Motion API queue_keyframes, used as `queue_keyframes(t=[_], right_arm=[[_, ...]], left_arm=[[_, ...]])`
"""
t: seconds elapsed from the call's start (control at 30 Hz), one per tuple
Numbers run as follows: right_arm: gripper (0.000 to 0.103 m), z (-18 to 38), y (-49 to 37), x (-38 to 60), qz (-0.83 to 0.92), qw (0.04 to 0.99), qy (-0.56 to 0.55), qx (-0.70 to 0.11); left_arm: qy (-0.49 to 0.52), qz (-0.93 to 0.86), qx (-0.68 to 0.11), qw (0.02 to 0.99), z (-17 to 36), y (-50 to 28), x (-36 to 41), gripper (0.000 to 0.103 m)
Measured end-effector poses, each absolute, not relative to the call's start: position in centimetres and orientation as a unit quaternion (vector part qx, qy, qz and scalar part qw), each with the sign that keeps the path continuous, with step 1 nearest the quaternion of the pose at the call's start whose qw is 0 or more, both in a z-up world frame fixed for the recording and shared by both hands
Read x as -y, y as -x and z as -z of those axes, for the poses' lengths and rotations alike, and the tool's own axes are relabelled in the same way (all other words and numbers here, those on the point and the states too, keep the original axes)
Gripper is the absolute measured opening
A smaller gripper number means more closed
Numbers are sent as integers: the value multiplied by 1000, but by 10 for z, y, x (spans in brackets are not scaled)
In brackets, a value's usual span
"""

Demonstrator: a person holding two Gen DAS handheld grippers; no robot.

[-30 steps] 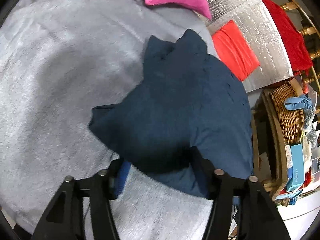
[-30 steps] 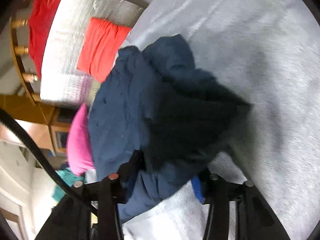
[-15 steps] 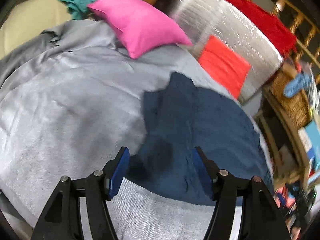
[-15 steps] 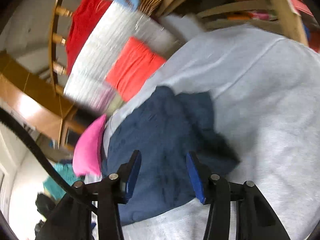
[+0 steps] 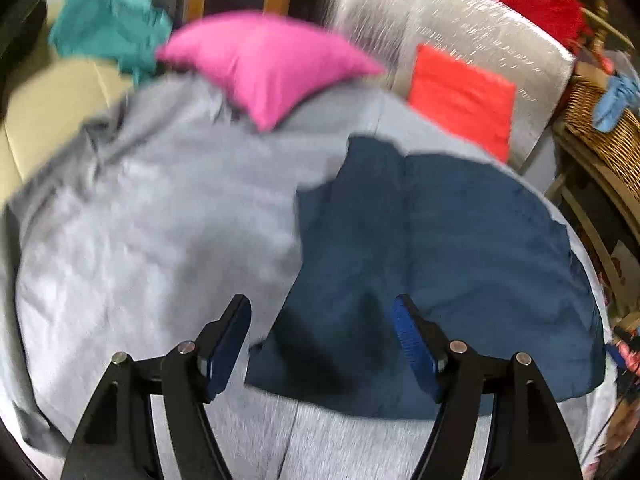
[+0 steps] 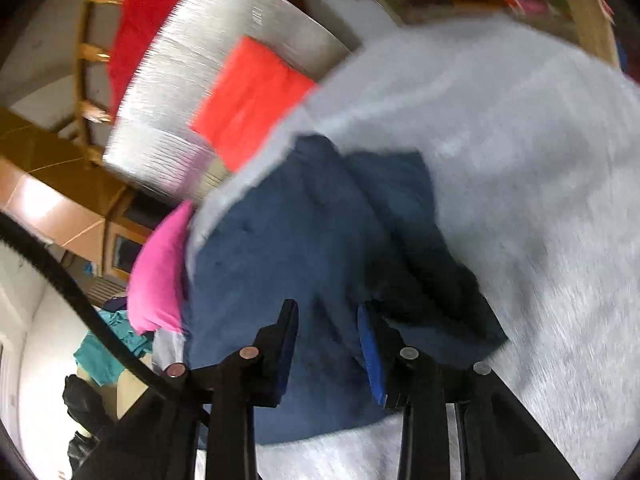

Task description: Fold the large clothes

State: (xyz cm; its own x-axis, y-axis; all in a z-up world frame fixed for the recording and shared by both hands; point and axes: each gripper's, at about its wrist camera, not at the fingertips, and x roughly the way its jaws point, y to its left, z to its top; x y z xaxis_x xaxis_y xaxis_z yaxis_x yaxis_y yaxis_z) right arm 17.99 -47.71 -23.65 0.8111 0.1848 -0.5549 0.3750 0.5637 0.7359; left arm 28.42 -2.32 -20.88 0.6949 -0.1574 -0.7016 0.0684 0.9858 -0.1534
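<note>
Cloth was the whole count: one teal crumpled cloth (image 5: 108, 32), one pink pillow (image 5: 264, 64), one orange-red folded cloth (image 5: 464, 96), and one dark navy-blue garment (image 5: 448, 248) lying on the grey bedsheet (image 5: 152, 216). The left gripper (image 5: 322, 320) hovered above the garment's near edge, jaws wide and empty. The right gripper (image 6: 328, 320) hung over it too, jaws narrower, holding nothing.

A grey blanket (image 5: 152, 216) covers the bed. A pink pillow (image 5: 264, 64) lies at its far edge, with teal cloth (image 5: 108, 32) just beside it. An orange-red folded cloth (image 5: 460, 96) rests on a silver pad (image 5: 452, 28), near a wicker basket (image 5: 604, 136).
</note>
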Motion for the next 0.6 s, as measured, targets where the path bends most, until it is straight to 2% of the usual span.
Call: queue_keyframes(t=[0.1, 0.27, 0.5, 0.6], right_arm=[[34, 233, -198, 470, 54, 838, -450, -305], [33, 263, -227, 473, 83, 811, -448, -368], [35, 241, -246, 478, 60, 836, -439, -322], [36, 244, -272, 478, 75, 839, -418, -339]], left_arm=[[26, 66, -387, 920, 210, -287, 41, 74], [6, 61, -453, 889, 240, -306, 53, 74], [79, 76, -432, 895, 221, -325, 39, 75], [41, 55, -443, 894, 228, -347, 48, 75]])
